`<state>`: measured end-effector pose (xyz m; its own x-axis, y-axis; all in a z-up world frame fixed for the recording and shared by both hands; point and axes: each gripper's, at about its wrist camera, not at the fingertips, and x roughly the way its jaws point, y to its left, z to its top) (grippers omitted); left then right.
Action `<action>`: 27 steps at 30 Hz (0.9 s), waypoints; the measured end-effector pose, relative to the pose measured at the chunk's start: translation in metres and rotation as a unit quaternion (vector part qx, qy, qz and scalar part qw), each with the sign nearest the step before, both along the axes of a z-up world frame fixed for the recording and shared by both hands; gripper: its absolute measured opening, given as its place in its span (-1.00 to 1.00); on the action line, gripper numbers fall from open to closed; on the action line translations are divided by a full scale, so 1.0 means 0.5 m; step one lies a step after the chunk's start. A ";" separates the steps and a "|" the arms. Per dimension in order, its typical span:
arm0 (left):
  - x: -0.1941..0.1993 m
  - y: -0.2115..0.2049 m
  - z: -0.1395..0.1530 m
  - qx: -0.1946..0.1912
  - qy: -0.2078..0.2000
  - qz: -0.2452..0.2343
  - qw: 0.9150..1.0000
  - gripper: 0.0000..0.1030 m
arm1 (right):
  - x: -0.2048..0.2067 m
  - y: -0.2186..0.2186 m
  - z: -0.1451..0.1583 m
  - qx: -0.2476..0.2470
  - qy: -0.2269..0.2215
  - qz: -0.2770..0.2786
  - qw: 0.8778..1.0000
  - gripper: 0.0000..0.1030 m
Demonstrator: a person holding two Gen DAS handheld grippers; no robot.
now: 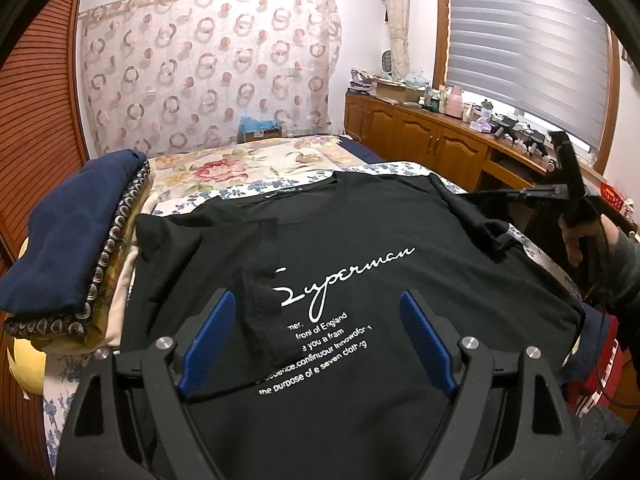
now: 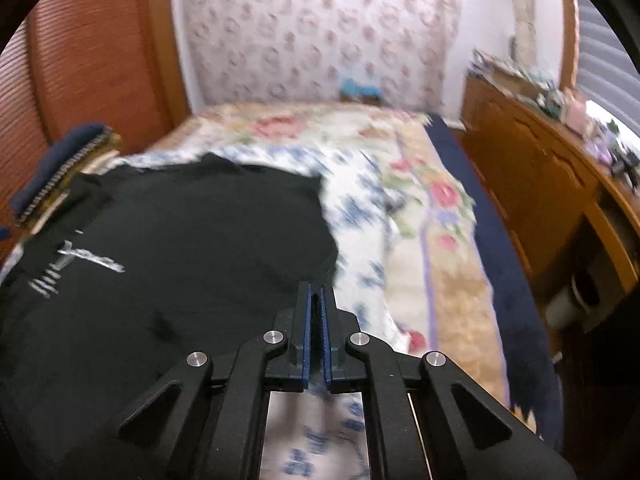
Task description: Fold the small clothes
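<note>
A black T-shirt (image 1: 360, 280) with white "Superman" lettering lies face up on the bed. Its left sleeve (image 1: 240, 264) is folded in over the chest. My left gripper (image 1: 316, 312) hovers open over the print, blue pads wide apart with nothing between them. In the blurred right wrist view my right gripper (image 2: 316, 292) is shut, its tips at the right edge of the shirt (image 2: 180, 240). I cannot tell if cloth is pinched between the pads. From the left wrist view, a hand (image 1: 576, 240) holds that tool beyond the bunched right sleeve (image 1: 492, 232).
A stack of folded clothes (image 1: 68, 240), navy on top, sits left of the shirt. The floral bedspread (image 2: 420, 208) stretches beyond and to the right. A wooden cabinet (image 1: 420, 132) with clutter runs along the right wall under the window. Something red (image 1: 600, 380) lies beside the bed.
</note>
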<state>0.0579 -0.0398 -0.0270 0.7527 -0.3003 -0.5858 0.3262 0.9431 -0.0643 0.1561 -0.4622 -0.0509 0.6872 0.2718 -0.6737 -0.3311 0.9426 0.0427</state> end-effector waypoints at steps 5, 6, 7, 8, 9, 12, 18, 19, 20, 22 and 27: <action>-0.006 0.016 0.004 -0.005 -0.003 0.008 1.000 0.65 | 0.016 0.096 0.049 0.023 -0.011 0.058 0.998 -0.97; -0.006 0.018 0.006 -0.006 -0.003 0.010 1.000 0.65 | 0.023 0.122 0.059 0.030 -0.011 0.072 0.997 -0.97; -0.007 0.023 0.007 -0.007 -0.003 0.012 1.000 0.65 | 0.032 0.146 0.066 0.034 -0.011 0.084 0.996 -0.97; -0.008 0.027 0.007 -0.007 -0.004 0.014 1.000 0.65 | 0.038 0.171 0.069 0.036 -0.010 0.094 0.995 -0.97; -0.008 0.030 0.008 -0.008 -0.003 0.015 1.000 0.65 | 0.045 0.201 0.072 0.036 -0.008 0.106 0.994 -0.97; -0.010 0.040 0.008 -0.009 -0.003 0.020 1.000 0.65 | 0.067 0.277 0.074 0.028 -0.001 0.128 0.991 -0.97; -0.009 0.053 0.006 -0.013 0.000 0.026 1.000 0.65 | 0.100 0.332 0.084 0.026 -0.006 0.115 0.993 -0.68; -0.010 0.054 0.006 -0.013 0.000 0.028 1.000 0.65 | 0.101 0.329 0.086 0.031 -0.008 0.113 0.993 -0.54; -0.010 0.056 0.006 -0.014 0.000 0.029 0.999 0.65 | 0.099 0.321 0.093 0.032 -0.012 0.110 0.993 -0.46; -0.012 0.058 0.007 -0.016 0.001 0.029 0.999 0.65 | 0.087 0.303 0.098 0.018 -0.023 0.100 0.995 -0.44; -0.012 0.059 0.006 -0.015 0.000 0.028 1.000 0.65 | 0.047 0.258 0.067 -0.018 -0.007 0.093 0.995 -0.44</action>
<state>0.0521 -0.0101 -0.0237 0.7684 -0.2756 -0.5776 0.2738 0.9573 -0.0925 0.1799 -0.3334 -0.0176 0.6359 0.3710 -0.6767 -0.5007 0.8656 0.0041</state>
